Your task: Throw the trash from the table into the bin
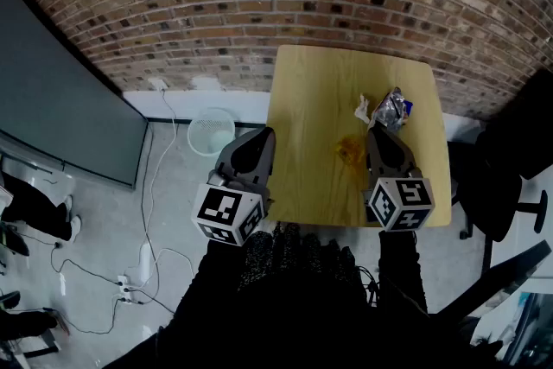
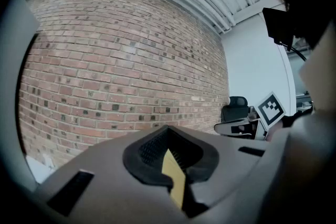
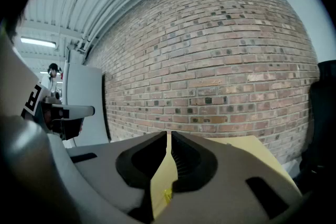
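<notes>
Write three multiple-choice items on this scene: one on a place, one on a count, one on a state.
1. Where is the white mesh bin?
A) on the light wooden table
B) on the floor, left of that table in the head view
C) on the black chair

2. How many pieces of crumpled trash lie on the table?
A) one
B) six
C) three

3. How is the right claw?
A) shut, holding nothing
B) wide open
C) shut on a wrapper

Answers:
1 B: the bin stands on the floor beside the table's left edge.
2 C: a silver foil wrapper, a white paper scrap and a yellow wrapper lie there.
3 A: its jaws meet with nothing between them.
</notes>
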The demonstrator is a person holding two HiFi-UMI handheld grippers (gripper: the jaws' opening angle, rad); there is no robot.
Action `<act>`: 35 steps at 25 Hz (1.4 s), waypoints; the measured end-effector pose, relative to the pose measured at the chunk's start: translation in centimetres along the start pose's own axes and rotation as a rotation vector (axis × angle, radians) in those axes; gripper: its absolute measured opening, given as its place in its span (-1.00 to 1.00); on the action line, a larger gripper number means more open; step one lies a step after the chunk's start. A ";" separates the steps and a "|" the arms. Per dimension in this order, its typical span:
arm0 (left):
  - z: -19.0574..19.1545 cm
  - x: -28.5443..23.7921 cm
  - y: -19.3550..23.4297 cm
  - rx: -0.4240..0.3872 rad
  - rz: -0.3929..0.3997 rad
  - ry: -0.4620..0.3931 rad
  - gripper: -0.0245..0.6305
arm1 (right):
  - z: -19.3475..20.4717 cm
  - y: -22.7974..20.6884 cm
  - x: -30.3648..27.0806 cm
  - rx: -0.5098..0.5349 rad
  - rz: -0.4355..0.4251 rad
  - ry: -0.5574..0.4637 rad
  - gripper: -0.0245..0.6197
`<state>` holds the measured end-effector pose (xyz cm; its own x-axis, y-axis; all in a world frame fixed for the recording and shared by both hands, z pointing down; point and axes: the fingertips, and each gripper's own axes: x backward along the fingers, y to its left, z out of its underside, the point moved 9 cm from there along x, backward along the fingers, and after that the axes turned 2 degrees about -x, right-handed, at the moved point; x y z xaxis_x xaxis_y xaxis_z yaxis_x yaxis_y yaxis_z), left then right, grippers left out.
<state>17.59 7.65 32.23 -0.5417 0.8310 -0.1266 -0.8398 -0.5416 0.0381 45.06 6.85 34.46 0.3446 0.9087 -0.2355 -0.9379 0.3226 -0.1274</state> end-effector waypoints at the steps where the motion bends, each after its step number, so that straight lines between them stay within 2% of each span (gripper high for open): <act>1: 0.0 -0.4 0.3 0.000 0.010 0.000 -0.90 | 0.1 0.0 -0.4 0.005 0.006 0.010 -0.89; 15: -0.7 -4.3 3.3 0.009 0.070 0.009 -0.90 | 0.4 -0.6 -3.4 0.020 0.071 0.069 -0.88; 17: -0.8 -4.5 3.7 0.006 0.065 0.004 -0.90 | 0.6 -0.7 -3.7 0.024 0.070 0.078 -0.73; 21: -1.1 -4.7 4.1 0.010 0.052 0.000 -0.90 | 1.6 -0.9 -4.6 0.052 0.049 0.122 -0.26; 23: -1.1 -4.8 4.2 0.011 0.049 0.000 -0.90 | 2.7 -1.4 -5.3 0.024 0.045 0.168 -0.12; 28: -1.0 -4.5 4.2 0.004 0.040 -0.002 -0.90 | 7.3 -3.1 -7.5 -0.138 0.112 0.360 -0.06; 35: -1.2 -3.7 4.5 -0.002 0.003 0.000 -0.90 | 11.6 -2.5 -8.7 -0.108 0.148 0.477 -0.06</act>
<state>15.80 2.01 31.71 -0.5443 0.8293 -0.1263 -0.8380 -0.5444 0.0366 43.90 1.22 48.01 0.2119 0.7125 -0.6689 -0.9773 0.1477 -0.1522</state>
